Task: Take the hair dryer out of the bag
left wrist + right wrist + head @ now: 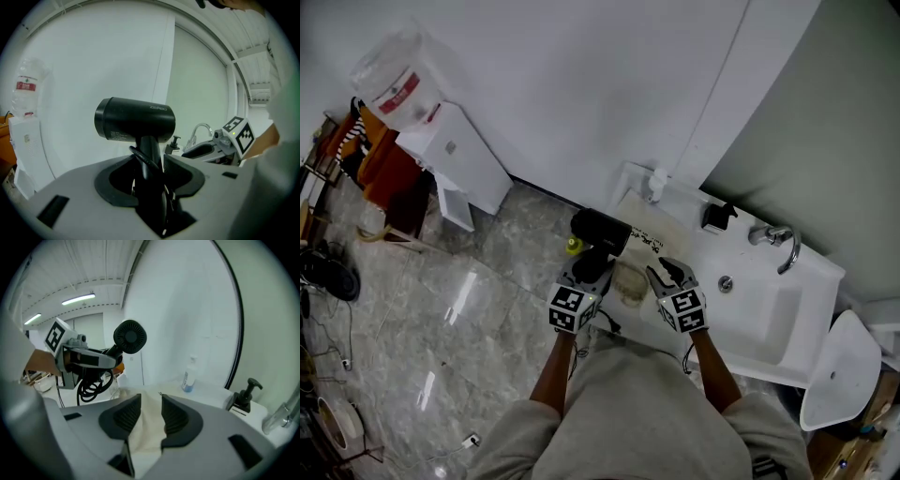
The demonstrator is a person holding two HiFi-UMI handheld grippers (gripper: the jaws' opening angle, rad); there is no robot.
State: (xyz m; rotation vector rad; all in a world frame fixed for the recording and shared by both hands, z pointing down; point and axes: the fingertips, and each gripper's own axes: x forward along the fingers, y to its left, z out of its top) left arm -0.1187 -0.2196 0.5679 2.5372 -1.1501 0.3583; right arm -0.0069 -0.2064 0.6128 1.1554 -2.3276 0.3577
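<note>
half the hair dryer handle hides between left gripper jaws.

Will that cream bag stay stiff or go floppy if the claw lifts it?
Probably floppy: the cream bag sags in soft folds at the right claw. Likely light too: the hair dryer is already out, in the left claw.

The hair dryer has a matt black plastic shell with a faint sheen, and its cord looks like smooth black rubber. The bag is soft cream cloth, matt and lightly creased. The left gripper and right gripper have matt grey plastic bodies, and the right one's pads are black and ribbed. The tap is polished metal, the washbasin smooth glossy white, and the floor glossy stone-look tile.
</note>
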